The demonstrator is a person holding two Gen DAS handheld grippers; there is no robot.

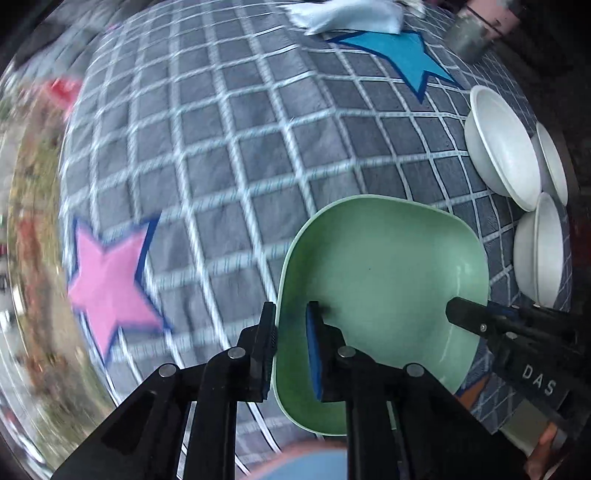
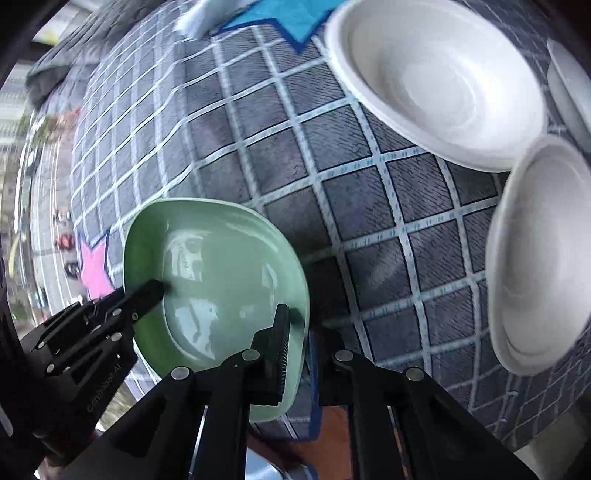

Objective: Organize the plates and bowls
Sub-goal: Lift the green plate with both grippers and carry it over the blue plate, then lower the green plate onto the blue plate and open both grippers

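Note:
A green squarish plate (image 1: pixel 388 266) is held above the checked cloth by both grippers. My left gripper (image 1: pixel 291 343) is shut on its left rim, one finger inside and one outside. My right gripper (image 2: pixel 299 350) is shut on the opposite rim of the plate (image 2: pixel 221 280). The right gripper also shows in the left wrist view (image 1: pixel 476 321), and the left gripper in the right wrist view (image 2: pixel 144 295). Three white bowls (image 1: pixel 502 147) (image 1: pixel 539 251) (image 1: pixel 554 162) sit at the right of the cloth; two are large in the right wrist view (image 2: pixel 436 81) (image 2: pixel 543 251).
The grey checked cloth (image 1: pixel 236 155) carries a pink star (image 1: pixel 107 284) at the left and a blue star (image 1: pixel 399 55) at the back. A pale blue cloth (image 1: pixel 343 14) and a grey cylinder (image 1: pixel 469 33) lie at the far edge.

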